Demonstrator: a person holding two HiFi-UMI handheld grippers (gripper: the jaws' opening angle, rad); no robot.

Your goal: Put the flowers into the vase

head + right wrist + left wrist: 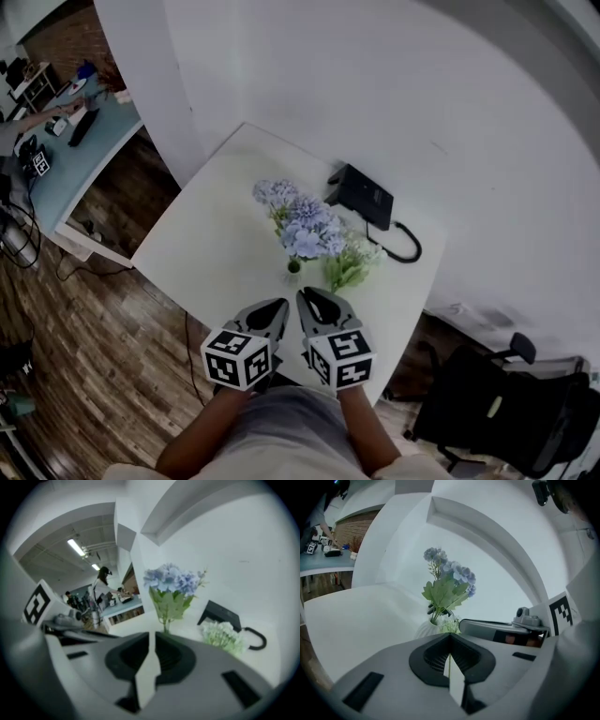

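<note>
A bunch of blue-purple flowers (pixel 302 220) with green leaves stands upright in a small white ribbed vase (pixel 293 272) in the middle of the white table (pixel 216 253). A white-green bunch (pixel 352 261) sits low just right of the vase; I cannot tell whether its stems are in the vase. My left gripper (pixel 279 305) and right gripper (pixel 305 295) hover side by side at the table's near edge, short of the vase, both pointing at it. Each has its jaws together with nothing held. The left gripper view shows the vase (pixel 429 627) just beyond the left gripper (pixel 450 637).
A black box-shaped device (pixel 361 195) with a looped cable lies behind the flowers near the wall. A black office chair (pixel 497 403) stands on the right of the table. A light-blue desk (pixel 66 159) with small items and a person's arm is at far left.
</note>
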